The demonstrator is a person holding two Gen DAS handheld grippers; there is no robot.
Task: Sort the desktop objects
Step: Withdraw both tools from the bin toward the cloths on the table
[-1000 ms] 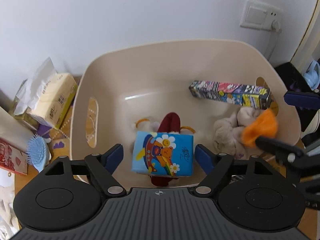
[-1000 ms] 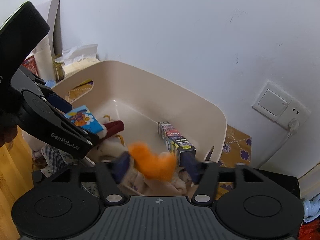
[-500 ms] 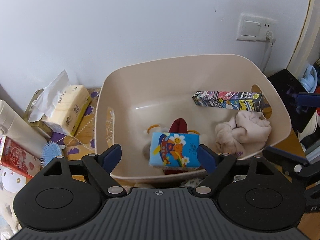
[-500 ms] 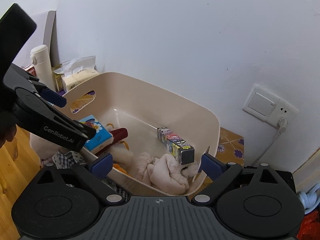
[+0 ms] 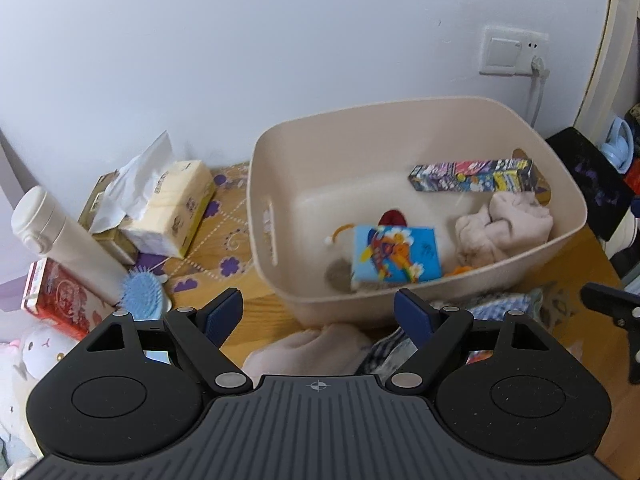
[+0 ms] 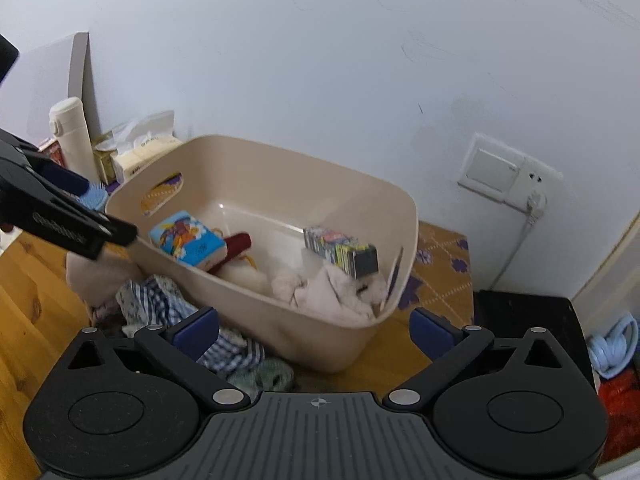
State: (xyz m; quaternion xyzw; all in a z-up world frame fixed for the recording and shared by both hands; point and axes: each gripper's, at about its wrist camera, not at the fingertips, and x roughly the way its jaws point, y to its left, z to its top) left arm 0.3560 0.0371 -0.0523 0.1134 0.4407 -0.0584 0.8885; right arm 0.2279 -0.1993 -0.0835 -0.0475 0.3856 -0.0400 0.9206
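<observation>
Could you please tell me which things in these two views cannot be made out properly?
- Toy under the blue picture box: both views, the box covers most of it.
- Orange thing: left view, only a sliver shows behind the basket wall.
- Plush toy: left view, cut off by the edge.
- Checked cloth: right view, partly behind the right gripper.

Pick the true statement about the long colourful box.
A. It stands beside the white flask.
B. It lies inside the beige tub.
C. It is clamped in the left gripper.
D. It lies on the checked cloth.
B: the long colourful box lies inside the beige tub, by the pale cloth bundle; both grippers are open and empty.
</observation>
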